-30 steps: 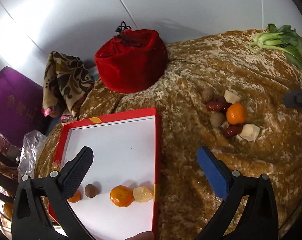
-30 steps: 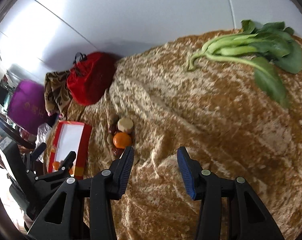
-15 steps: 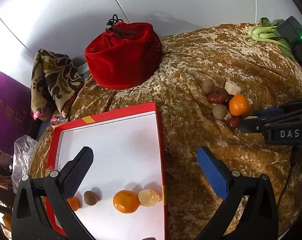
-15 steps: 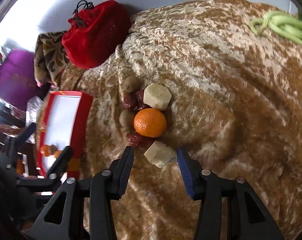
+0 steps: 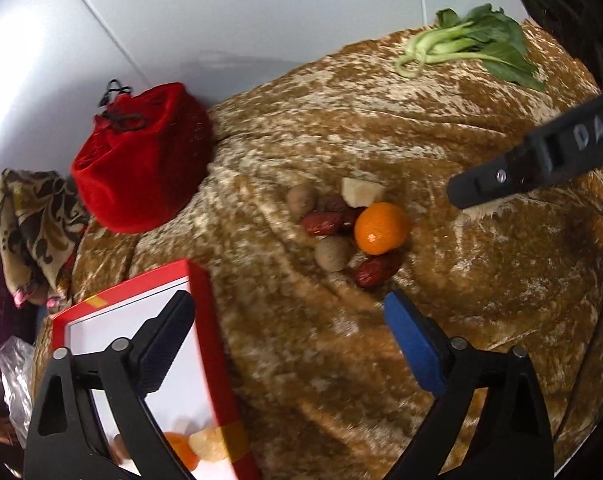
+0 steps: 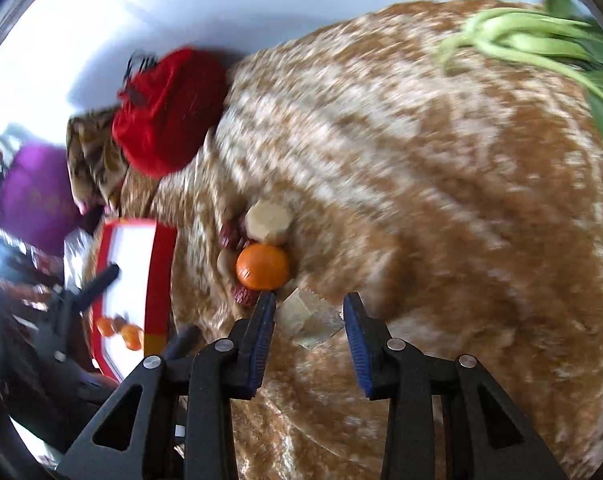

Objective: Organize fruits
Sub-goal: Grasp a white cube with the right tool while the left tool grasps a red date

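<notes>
Right gripper (image 6: 308, 322): I am closing its jaws around a pale cut fruit chunk (image 6: 311, 318). The chunk is sitting between the two blue pads; the left pad is at its edge, and I am seeing a small gap on the right side, so I am not calling it gripped.
Left gripper (image 5: 287, 346): I am holding it wide, jaws easing inward a little, with nothing between them. One finger is hanging over the red tray (image 5: 205, 312), the other over the gold cloth (image 5: 481, 280).
Fruit pile: it is lying on the gold cloth, past the left gripper's tips. I am seeing an orange (image 5: 380, 228) touching a second pale chunk (image 5: 361, 192), two dark red dates (image 5: 325, 222), and two brown round fruits (image 5: 333, 253) packed against them.
Chunk being taken: it is lying just beside the orange, on the near side of the pile in the right wrist view; in the left wrist view the right gripper's arm is covering most of it.
Tray: it is resting on the cloth left of the pile, white inside, holding small oranges and a pale chunk (image 5: 211, 444) at its near end.
Surroundings: a red pouch (image 5: 141, 168) is sitting beyond the tray, and leafy greens (image 5: 473, 46) are lying at the far edge of the cloth.
</notes>
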`<state>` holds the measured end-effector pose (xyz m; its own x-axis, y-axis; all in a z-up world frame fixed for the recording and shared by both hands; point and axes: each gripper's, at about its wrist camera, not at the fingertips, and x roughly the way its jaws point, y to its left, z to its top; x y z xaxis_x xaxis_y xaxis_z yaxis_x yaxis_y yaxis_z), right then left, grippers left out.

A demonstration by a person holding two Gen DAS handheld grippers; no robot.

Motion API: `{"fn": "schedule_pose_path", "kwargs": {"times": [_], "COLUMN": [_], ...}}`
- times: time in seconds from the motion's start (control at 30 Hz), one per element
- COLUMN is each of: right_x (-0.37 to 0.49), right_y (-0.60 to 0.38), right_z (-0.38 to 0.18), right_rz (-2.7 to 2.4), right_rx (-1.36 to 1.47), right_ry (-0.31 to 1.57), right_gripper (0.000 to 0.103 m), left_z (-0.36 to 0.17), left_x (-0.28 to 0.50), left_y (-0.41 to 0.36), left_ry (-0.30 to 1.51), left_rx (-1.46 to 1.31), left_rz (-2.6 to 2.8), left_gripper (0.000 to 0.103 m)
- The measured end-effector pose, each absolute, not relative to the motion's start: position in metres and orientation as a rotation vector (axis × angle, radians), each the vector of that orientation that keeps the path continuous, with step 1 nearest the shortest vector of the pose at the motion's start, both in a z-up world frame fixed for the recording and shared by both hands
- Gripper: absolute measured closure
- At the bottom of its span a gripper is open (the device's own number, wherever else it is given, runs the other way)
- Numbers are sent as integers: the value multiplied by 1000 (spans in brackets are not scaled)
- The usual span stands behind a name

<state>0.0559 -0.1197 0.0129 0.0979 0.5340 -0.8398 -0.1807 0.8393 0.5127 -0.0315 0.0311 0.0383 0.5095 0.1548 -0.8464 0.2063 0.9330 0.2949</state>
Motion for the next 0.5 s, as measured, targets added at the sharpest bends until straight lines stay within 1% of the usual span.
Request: {"fn": "schedule_pose_path", "kwargs": {"times": [0.13, 0.2, 0.27, 0.33, 0.4, 0.47, 0.5], "right_x": [59, 61, 61, 60, 60, 60, 61], "right_y": [-131, -136, -138, -141, -142, -147, -148], "right_z": [14, 16, 17, 19, 20, 21, 21], "right_rz": [526, 527, 533, 536, 536, 534, 532], "right_rx": [346, 352, 360, 364, 373, 379, 380], "right_ry": [1385, 1384, 1380, 1375, 1373, 1371, 1369], "right_gripper": [67, 67, 67, 67, 67, 67, 67], "left_z": [27, 21, 16, 11, 8, 7, 7], "left_x": [-21, -16, -10, -3, 1, 2, 3], "left_y": [21, 18, 19, 21, 21, 18, 16], "left_ry": [1081, 1102, 1126, 1153, 1166, 1162, 1161], "left_rx": [345, 334, 300, 260, 230, 222, 225], "left_rz": [-101, -109, -125, -142, -156, -173, -180], "left_gripper": [16, 22, 34, 41, 44, 53, 54]}}
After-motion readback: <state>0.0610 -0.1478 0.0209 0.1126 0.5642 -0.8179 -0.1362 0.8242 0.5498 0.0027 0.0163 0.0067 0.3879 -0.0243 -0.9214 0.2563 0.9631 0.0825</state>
